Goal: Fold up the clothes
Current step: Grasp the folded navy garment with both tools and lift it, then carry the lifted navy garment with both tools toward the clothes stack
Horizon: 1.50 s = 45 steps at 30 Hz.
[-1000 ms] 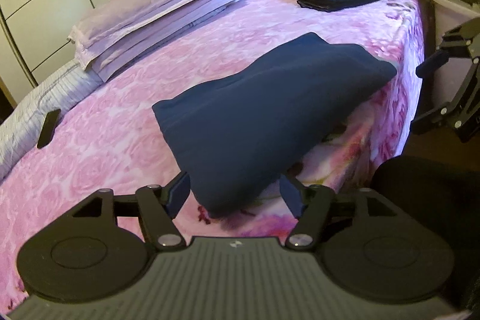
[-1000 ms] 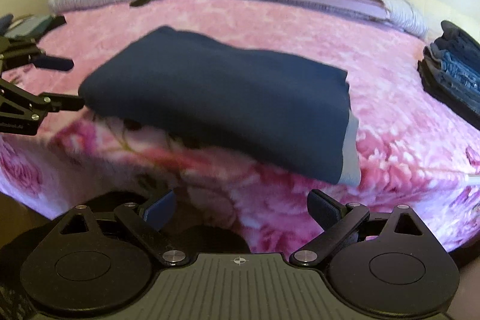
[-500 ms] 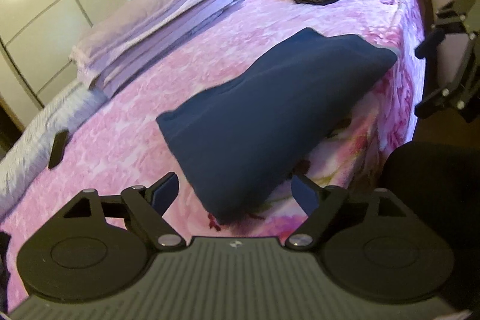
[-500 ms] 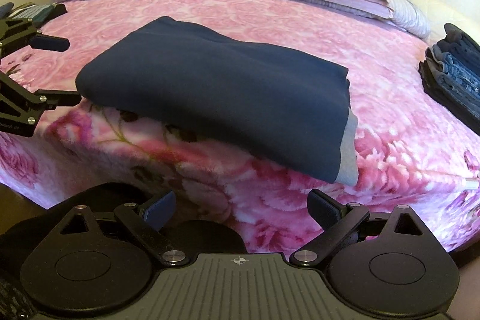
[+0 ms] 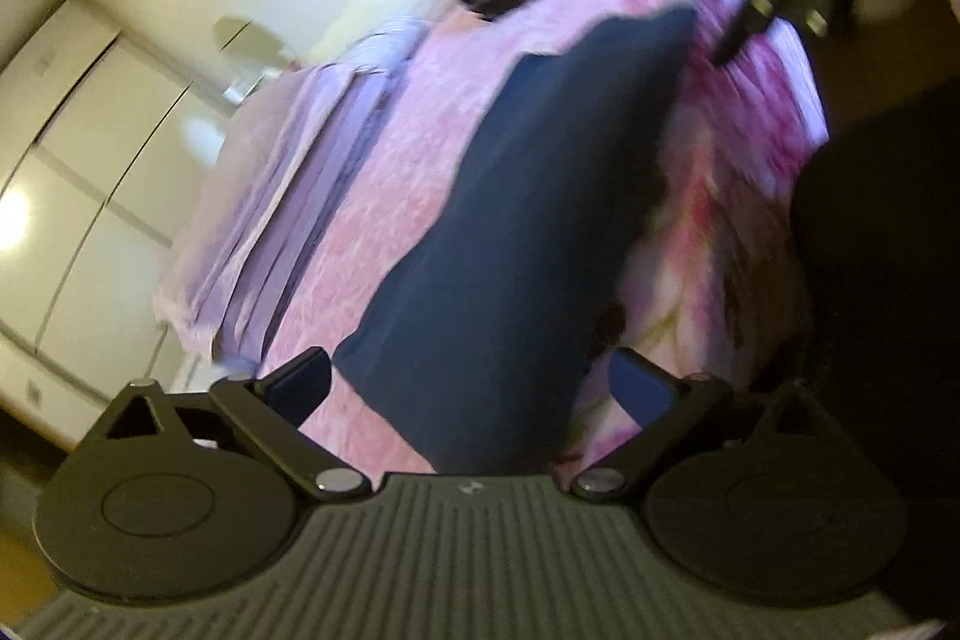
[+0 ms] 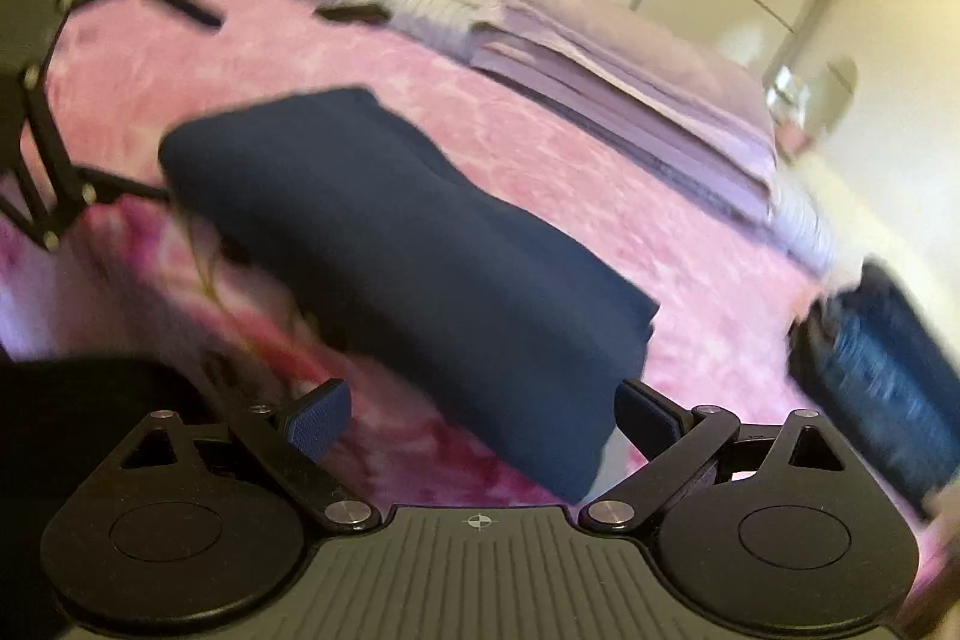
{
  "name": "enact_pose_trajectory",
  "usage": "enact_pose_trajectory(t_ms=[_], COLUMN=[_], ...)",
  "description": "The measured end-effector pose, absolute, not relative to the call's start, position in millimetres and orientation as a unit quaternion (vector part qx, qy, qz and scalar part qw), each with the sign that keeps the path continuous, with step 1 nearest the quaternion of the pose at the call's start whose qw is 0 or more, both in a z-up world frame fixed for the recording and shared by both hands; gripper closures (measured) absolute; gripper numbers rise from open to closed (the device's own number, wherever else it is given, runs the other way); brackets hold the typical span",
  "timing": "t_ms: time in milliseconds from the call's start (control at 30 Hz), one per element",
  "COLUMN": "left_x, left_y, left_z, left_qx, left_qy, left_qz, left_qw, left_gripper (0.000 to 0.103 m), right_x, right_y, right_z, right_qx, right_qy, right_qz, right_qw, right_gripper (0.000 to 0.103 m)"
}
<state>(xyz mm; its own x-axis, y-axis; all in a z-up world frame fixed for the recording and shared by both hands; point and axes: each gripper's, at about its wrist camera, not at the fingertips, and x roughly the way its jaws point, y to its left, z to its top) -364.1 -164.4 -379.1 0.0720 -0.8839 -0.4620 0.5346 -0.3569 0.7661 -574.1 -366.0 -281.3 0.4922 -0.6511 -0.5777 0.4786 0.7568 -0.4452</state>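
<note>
Your left gripper [image 5: 471, 388] is tilted over to one side and pointing downward, its jaws opening wide with nothing pressed between the pads. Your right gripper [image 6: 483, 415] is rolled the other way, also angled down, its fingers [image 6: 318, 418] spread wide and clamping nothing. Each gripper shows at the edge of the other's view.

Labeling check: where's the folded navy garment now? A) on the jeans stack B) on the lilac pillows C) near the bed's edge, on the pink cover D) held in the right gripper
C: the navy garment lies on the pink cover, touching neither gripper.
</note>
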Motion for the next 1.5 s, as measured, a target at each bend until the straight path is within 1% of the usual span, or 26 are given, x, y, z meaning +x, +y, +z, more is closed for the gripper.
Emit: enact_pose_trajectory(t_ms=[233, 333, 400, 433, 500, 567, 667, 700, 733, 767, 833, 900, 1033, 1200, 1233, 1267, 1300, 1333, 1400, 1500], left_x=[-373, -374, -373, -373, -373, -372, -372, -371, -371, -371, -372, -373, -374, -381, -381, -380, -379, -376, -370, -366], left_y=[-181, -192, -198, -201, -208, -212, -218, -220, -222, -224, -226, -228, -228, -225, -225, -225, -226, -226, -231, -237], left_z=[-405, -407, -407, -408, -410, -411, -414, -414, -413, -413, -413, -413, -412, -414, -413, -412, -411, -410, -409, -406], left_qx=[0.530, 0.529, 0.528, 0.527, 0.528, 0.529, 0.528, 0.528, 0.527, 0.527, 0.528, 0.529, 0.528, 0.524, 0.526, 0.528, 0.530, 0.532, 0.540, 0.548], left_qy=[-0.209, -0.208, -0.210, -0.210, -0.211, -0.214, -0.221, -0.221, -0.221, -0.220, -0.225, -0.230, -0.224, -0.223, -0.226, -0.229, -0.231, -0.232, -0.226, -0.208], left_qz=[-0.641, -0.642, -0.643, -0.643, -0.645, -0.646, -0.649, -0.648, -0.649, -0.649, -0.648, -0.646, -0.646, -0.648, -0.646, -0.644, -0.641, -0.637, -0.632, -0.637], left_qw=[0.514, 0.516, 0.515, 0.514, 0.511, 0.507, 0.501, 0.502, 0.502, 0.503, 0.501, 0.500, 0.504, 0.505, 0.504, 0.505, 0.505, 0.507, 0.509, 0.501], left_gripper=[0.004, 0.004, 0.004, 0.004, 0.004, 0.004, 0.003, 0.003, 0.003, 0.002, 0.002, 0.001, 0.001, 0.002, 0.002, 0.002, 0.002, 0.002, 0.002, 0.002], right_x=[-556, -547, -539, -535, -526, -520, -516, -515, -515, -515, -516, -517, -513, -505, -505, -505, -507, -508, -509, -505], right_y=[-373, -378, -377, -377, -376, -378, -387, -390, -395, -399, -404, -405, -408, -407, -410, -414, -417, -420, -423, -428], right_z=[-304, -312, -319, -324, -334, -345, -349, -349, -348, -346, -344, -343, -345, -350, -346, -341, -331, -322, -306, -302], right_qx=[-0.150, -0.159, -0.189, -0.210, -0.251, -0.292, -0.311, -0.313, -0.314, -0.309, -0.310, -0.312, -0.300, -0.325, -0.323, -0.318, -0.306, -0.296, -0.288, -0.281], right_qy=[0.411, 0.414, 0.421, 0.426, 0.435, 0.434, 0.429, 0.428, 0.429, 0.429, 0.428, 0.429, 0.444, 0.449, 0.447, 0.444, 0.438, 0.432, 0.420, 0.424], right_qz=[-0.292, -0.278, -0.265, -0.260, -0.250, -0.245, -0.248, -0.251, -0.254, -0.252, -0.250, -0.251, -0.255, -0.248, -0.248, -0.250, -0.254, -0.258, -0.268, -0.264], right_qw=[0.850, 0.852, 0.847, 0.841, 0.828, 0.816, 0.811, 0.810, 0.808, 0.811, 0.811, 0.810, 0.805, 0.795, 0.797, 0.800, 0.807, 0.812, 0.818, 0.820], right_gripper=[0.007, 0.007, 0.008, 0.015, 0.026, 0.027, 0.027, 0.030, 0.036, 0.038, 0.046, 0.048, 0.048, 0.048, 0.049, 0.052, 0.058, 0.060, 0.062, 0.062])
